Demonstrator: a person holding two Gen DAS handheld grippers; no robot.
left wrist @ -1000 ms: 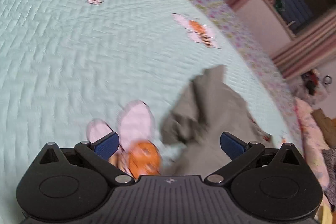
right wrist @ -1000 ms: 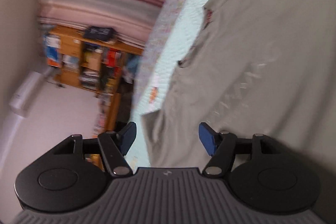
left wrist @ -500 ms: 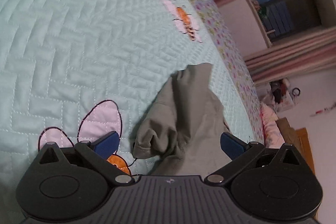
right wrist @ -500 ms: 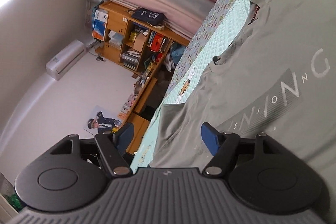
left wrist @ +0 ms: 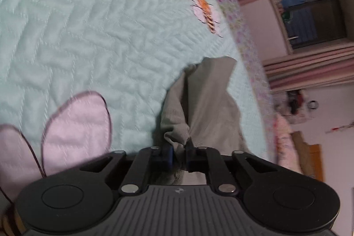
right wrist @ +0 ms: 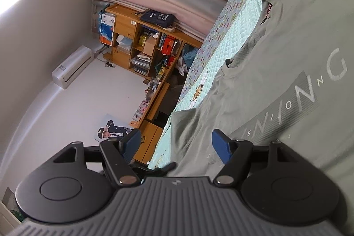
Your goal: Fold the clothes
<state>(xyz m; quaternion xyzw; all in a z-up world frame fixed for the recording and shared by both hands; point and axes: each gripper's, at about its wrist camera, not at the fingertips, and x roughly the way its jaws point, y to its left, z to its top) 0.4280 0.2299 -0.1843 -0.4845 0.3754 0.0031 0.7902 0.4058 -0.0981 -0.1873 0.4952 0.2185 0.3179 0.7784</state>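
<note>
Fingers of the left gripper [left wrist: 178, 155] are pinched together on a bunched fold of the grey-green T-shirt [left wrist: 205, 103], with cloth squeezed between the blue pads and a rumpled ridge of fabric running away from them across the bed. From the left wrist view, this part of the shirt lies on the pale mint quilted bedspread [left wrist: 88, 25], near its flowered border. An appliqué bee [left wrist: 204, 8] sits farther up the quilt, and two pink wing shapes [left wrist: 75, 125] lie to the left of the gripper.

On the other side, the right gripper [right wrist: 176, 145] has its fingers spread wide, holding nothing. It hangs over the edge of the same T-shirt [right wrist: 276, 81], which lies mostly flat on the bedspread [right wrist: 232, 41] with pale printed lettering and a small "DOMYOS" mark near the neck. The right finger is above the cloth; the left one is past the edge of the bed. Beyond the bed stand a cluttered wooden shelf unit [right wrist: 141, 45] and a wall air conditioner [right wrist: 72, 66].
</note>
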